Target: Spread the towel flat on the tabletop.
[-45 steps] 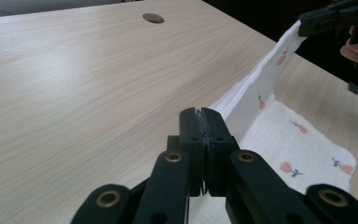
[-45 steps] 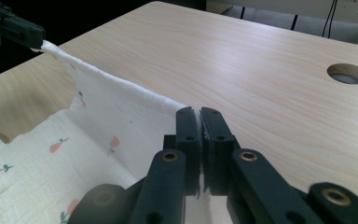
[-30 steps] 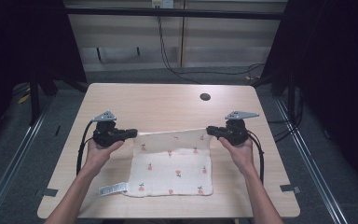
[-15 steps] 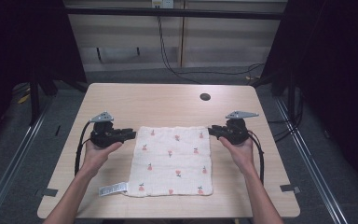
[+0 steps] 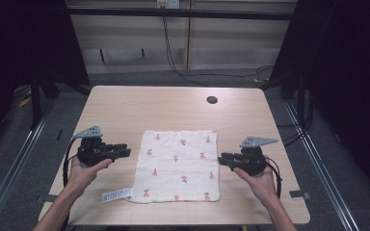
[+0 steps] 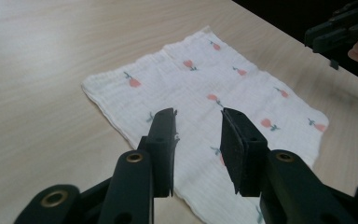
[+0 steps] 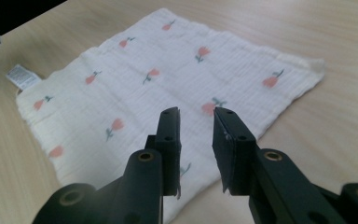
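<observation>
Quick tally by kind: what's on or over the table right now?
Cloths: 1, the cloth lying flat, with its label
Grippers: 2, left gripper and right gripper, both open and off the cloth
Total: 3

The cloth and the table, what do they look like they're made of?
Cloth: most likely thin cotton gauze, matte white with small pink flower prints; a fine crinkled weave shows in the gripper views, and a sewn label sticks out at one corner. Table: pale wood grain with a smooth, faintly glossy top, probably laminate or veneer rather than solid wood.
</observation>
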Action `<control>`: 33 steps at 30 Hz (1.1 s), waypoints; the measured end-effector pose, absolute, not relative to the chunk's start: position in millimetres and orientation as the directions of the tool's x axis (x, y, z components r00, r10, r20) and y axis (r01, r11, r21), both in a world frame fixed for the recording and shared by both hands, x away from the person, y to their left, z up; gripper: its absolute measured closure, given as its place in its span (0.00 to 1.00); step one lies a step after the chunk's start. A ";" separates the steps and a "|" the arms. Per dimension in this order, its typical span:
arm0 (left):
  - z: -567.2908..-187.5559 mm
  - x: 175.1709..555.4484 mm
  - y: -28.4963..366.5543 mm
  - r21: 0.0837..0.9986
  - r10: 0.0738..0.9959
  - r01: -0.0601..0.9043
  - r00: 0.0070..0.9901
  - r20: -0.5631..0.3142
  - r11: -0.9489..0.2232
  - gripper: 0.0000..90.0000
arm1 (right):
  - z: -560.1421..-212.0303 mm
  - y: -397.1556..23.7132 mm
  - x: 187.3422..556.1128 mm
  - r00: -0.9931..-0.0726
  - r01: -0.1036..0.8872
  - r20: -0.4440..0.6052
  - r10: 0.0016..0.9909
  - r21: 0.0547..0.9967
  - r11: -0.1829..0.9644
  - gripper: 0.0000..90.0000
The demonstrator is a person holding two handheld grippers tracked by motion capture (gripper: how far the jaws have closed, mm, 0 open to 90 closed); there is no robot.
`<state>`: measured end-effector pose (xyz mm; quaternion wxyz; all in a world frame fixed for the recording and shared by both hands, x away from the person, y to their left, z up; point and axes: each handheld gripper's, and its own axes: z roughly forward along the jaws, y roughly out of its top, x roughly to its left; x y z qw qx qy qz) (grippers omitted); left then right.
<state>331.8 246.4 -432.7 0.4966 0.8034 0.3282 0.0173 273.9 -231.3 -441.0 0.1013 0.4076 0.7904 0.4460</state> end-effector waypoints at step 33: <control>-478.7 265.7 237.1 0.731 0.468 0.499 0.840 -0.276 -0.465 0.69 | -496.7 -201.5 206.0 -0.758 0.525 0.116 0.642 0.693 0.495 0.66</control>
